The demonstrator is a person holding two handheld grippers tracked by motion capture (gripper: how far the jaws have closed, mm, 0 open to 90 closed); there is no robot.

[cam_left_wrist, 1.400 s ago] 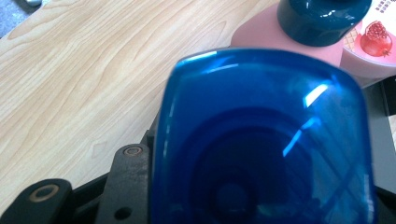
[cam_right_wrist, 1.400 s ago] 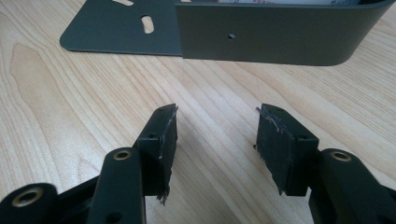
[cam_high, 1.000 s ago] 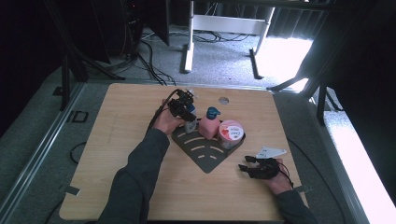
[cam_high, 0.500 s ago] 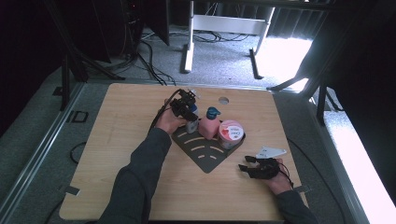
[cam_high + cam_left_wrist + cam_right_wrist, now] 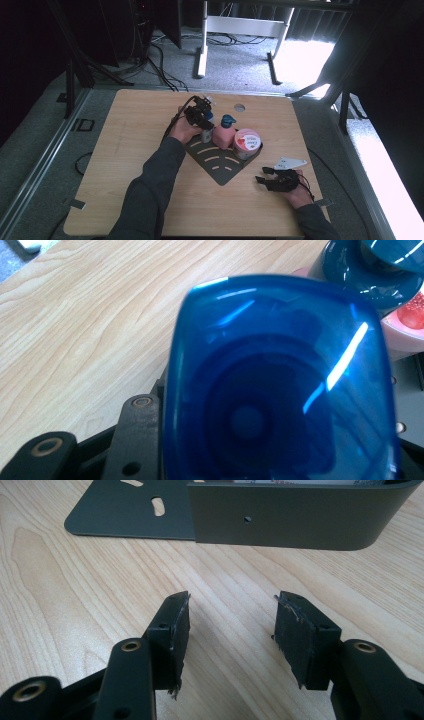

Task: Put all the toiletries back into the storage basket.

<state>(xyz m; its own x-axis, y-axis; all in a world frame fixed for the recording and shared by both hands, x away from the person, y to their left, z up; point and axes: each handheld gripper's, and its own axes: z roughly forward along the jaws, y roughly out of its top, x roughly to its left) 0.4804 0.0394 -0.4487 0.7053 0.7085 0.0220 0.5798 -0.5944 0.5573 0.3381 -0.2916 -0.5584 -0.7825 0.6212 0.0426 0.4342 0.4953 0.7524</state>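
The blue-capped bottle (image 5: 207,131) stands upright on the back-left part of the dark slotted tray (image 5: 220,167), just beside the pink pump bottle (image 5: 224,136), its long axis vertical and running straight up into the left gripper (image 5: 202,116). That gripper's jaws are about half open, clamped on the glossy, square, rounded blue cap (image 5: 280,385). The right gripper (image 5: 231,630) rests well apart on the table (image 5: 130,145), its jaws half open and empty, pointing at the tray's wall.

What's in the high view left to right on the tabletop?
Left gripper shut on the blue-capped bottle → pink pump bottle → round pink-lidded tub → right gripper, jaws open over bare wood.
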